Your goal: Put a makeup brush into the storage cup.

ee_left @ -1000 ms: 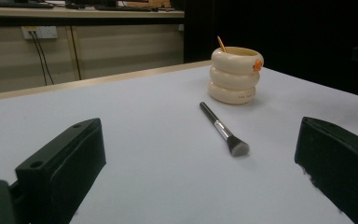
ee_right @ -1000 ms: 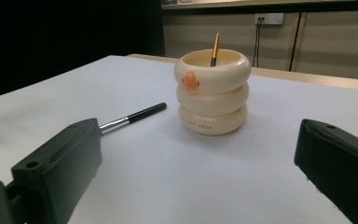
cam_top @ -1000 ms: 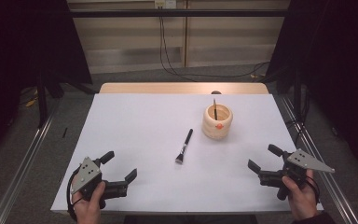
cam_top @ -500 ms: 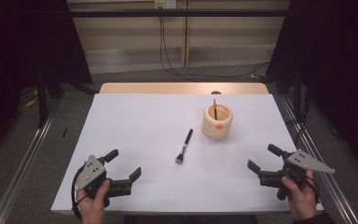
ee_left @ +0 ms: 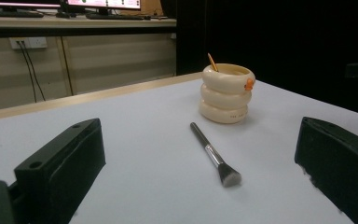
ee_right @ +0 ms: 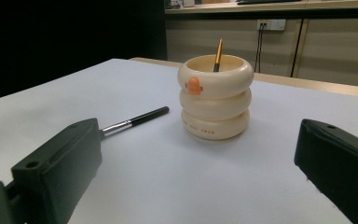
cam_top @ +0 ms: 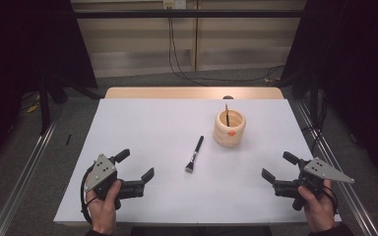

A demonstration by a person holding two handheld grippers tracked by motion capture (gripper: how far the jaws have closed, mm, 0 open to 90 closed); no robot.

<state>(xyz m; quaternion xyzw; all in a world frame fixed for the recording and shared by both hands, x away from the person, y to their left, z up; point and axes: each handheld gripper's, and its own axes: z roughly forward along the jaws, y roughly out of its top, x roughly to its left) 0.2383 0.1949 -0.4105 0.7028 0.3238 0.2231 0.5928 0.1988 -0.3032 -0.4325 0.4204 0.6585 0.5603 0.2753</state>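
Observation:
A cream ringed holder (cam_top: 229, 129) (ee_left: 227, 93) (ee_right: 215, 96) with an orange spot stands right of the table's centre, and a thin orange-handled stick (ee_right: 218, 54) leans inside it. A black-handled makeup brush (cam_top: 194, 154) (ee_left: 215, 157) (ee_right: 135, 120) lies flat to the holder's left, bristles toward me. My left gripper (cam_top: 135, 167) (ee_left: 200, 177) rests open near the front left, aimed at the brush with nothing between its jaws. Held open at the front right, my right gripper (cam_top: 280, 166) (ee_right: 200, 177) points at the holder and grips nothing.
A white sheet (cam_top: 157, 128) covers the table, with a bare wooden strip (cam_top: 192, 93) along the far edge. Metal rails (cam_top: 24, 167) run down both sides. Cables (cam_top: 174, 54) hang on the wall behind.
My left gripper has shifted slightly right and forward toward the brush. The right gripper, the brush and the holder have stayed put.

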